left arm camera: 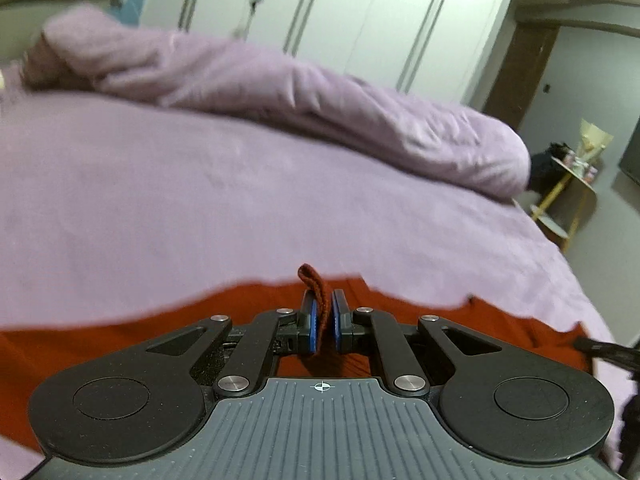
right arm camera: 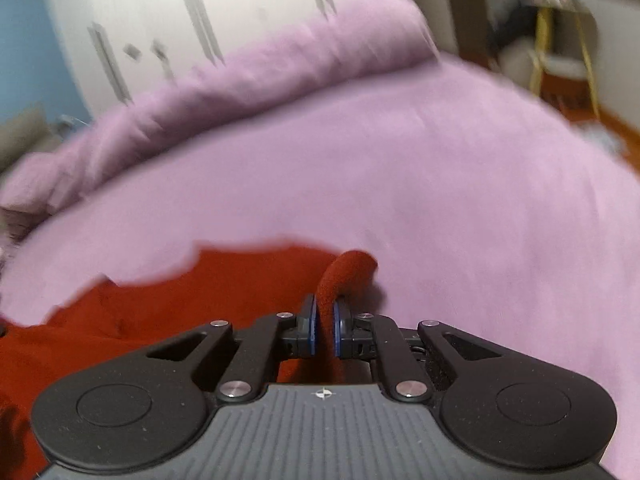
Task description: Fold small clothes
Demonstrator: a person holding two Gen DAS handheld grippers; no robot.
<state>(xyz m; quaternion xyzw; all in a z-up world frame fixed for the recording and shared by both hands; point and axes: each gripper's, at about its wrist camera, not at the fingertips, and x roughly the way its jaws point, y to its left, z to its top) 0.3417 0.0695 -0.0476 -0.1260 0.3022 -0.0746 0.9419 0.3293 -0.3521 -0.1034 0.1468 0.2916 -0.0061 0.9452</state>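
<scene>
1. Garment of rust-red knit fabric (left arm camera: pixel 120 332) spread low across the lower part of both wrist views, on a bed under a smooth lilac sheet (left arm camera: pixel 200 200).
2. Left gripper (left arm camera: pixel 324 320) at lower centre of its view, blue-padded fingers (left arm camera: pixel 313 324) closed tight on a narrow fold of the red cloth, a small loop sticking up above the tips.
3. Right gripper (right arm camera: pixel 325 330) at lower centre of its view, fingers (right arm camera: pixel 311 328) pinched on a thicker red roll that curls up and to the right above the tips.
4. Rolled lilac duvet (left arm camera: pixel 320 104) lying across the upper half of both frames, beyond the bare sheet.
5. White wardrobe doors with long grey handles (left arm camera: pixel 360 8) behind the duvet, along the top.
6. Small round side table on yellow legs (left arm camera: pixel 568 184) at right edge of the left view, cluttered with blurred items.
</scene>
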